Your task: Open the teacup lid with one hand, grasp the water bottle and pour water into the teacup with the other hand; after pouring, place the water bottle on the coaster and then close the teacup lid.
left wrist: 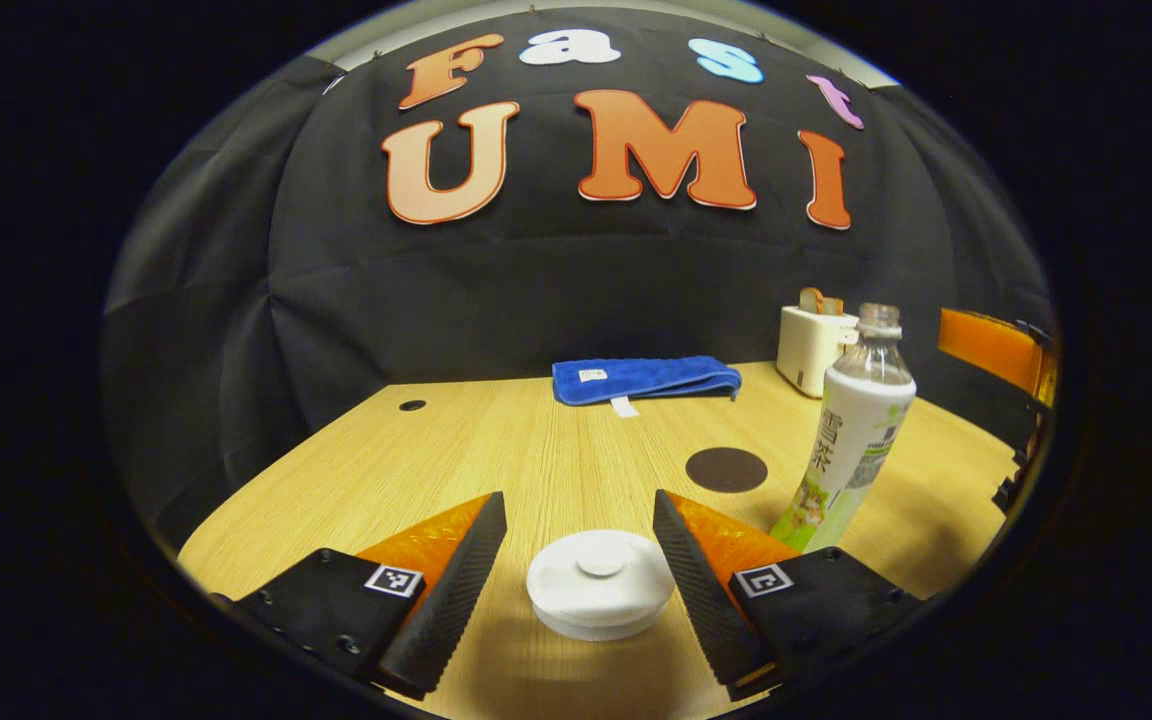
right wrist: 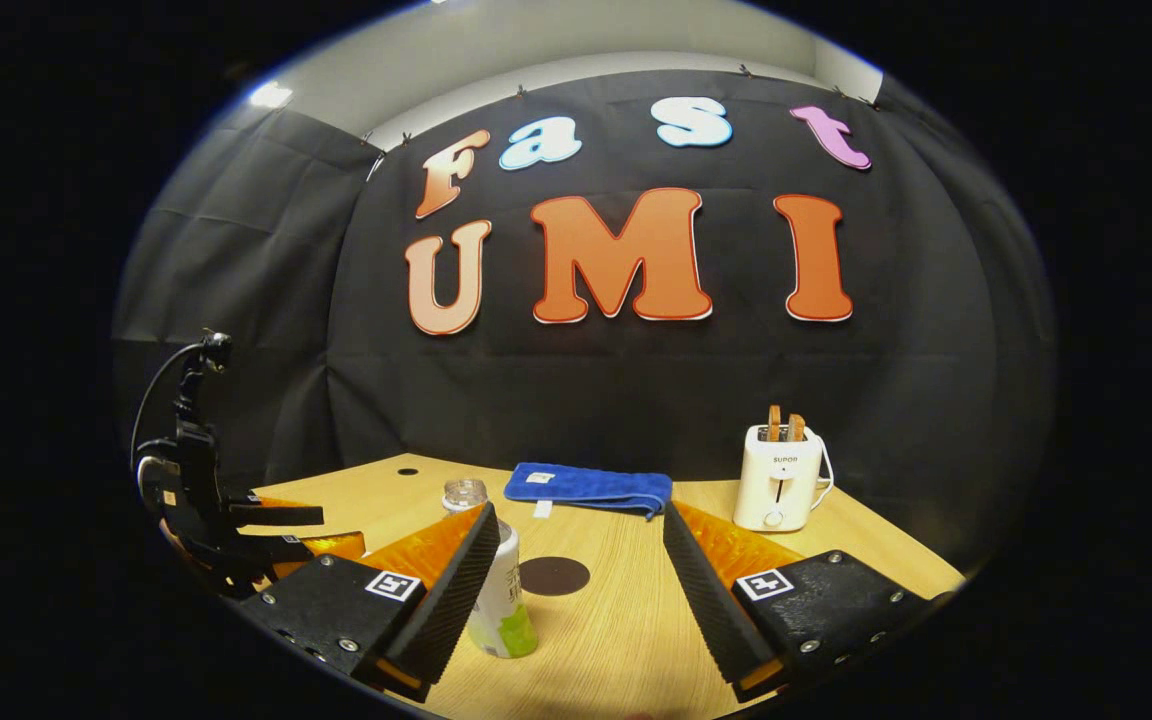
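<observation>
In the left gripper view, the white teacup with its knobbed lid (left wrist: 599, 585) stands on the wooden table (left wrist: 496, 440). My left gripper (left wrist: 576, 500) is open, one finger on each side of the lid, with small gaps to it. The clear water bottle (left wrist: 856, 440) with a white and green label stands uncapped to the right, behind the right finger. A dark round coaster (left wrist: 726, 469) lies beyond the cup. In the right gripper view, my right gripper (right wrist: 579, 512) is open and holds nothing. The bottle (right wrist: 504, 600) stands partly behind its left finger, beside the coaster (right wrist: 554, 575).
A folded blue towel (left wrist: 646, 378) lies at the back of the table, and a white toaster (left wrist: 811, 345) with toast stands at the back right. An orange-and-black piece (left wrist: 996, 350) pokes in at the right edge. The left gripper (right wrist: 281, 532) shows far left.
</observation>
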`<action>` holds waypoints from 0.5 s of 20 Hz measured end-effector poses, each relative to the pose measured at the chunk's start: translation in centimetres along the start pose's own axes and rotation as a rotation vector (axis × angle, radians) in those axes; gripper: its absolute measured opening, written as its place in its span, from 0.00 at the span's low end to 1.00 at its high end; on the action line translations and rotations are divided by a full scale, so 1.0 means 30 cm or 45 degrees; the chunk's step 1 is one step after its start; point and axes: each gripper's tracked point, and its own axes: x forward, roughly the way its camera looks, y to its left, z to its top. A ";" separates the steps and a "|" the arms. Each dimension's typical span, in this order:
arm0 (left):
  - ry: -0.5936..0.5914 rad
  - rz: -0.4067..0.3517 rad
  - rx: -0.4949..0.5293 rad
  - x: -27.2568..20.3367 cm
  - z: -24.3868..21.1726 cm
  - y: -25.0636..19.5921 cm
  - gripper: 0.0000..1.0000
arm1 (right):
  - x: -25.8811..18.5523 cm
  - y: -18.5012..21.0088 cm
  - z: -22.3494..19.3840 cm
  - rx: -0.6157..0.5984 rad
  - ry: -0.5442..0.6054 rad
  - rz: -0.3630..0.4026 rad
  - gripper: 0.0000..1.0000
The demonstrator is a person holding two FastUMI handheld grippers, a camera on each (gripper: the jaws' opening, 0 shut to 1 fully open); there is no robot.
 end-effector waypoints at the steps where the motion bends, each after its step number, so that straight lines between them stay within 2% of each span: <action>1: 0.012 0.010 0.021 0.006 -0.014 -0.002 0.99 | 0.001 -0.003 -0.007 0.000 0.007 -0.002 0.99; 2: 0.027 0.009 0.037 0.014 -0.030 -0.009 0.91 | 0.002 -0.003 -0.017 -0.001 0.011 0.000 0.99; 5: 0.067 0.008 0.060 0.031 -0.063 -0.020 0.82 | 0.000 0.002 -0.034 -0.013 0.025 0.010 0.99; 6: 0.071 0.016 0.062 0.048 -0.073 -0.022 0.72 | -0.001 0.001 -0.039 -0.018 0.027 0.014 0.99; 8: 0.077 0.018 0.064 0.043 -0.071 -0.021 0.69 | -0.003 0.006 -0.044 -0.028 0.030 0.022 0.99; 9: 0.081 0.013 0.065 0.045 -0.076 -0.024 0.63 | -0.004 0.007 -0.048 -0.032 0.032 0.026 0.99; 10: 0.081 0.013 0.068 0.052 -0.072 -0.029 0.60 | -0.001 0.008 -0.052 -0.037 0.035 0.030 0.99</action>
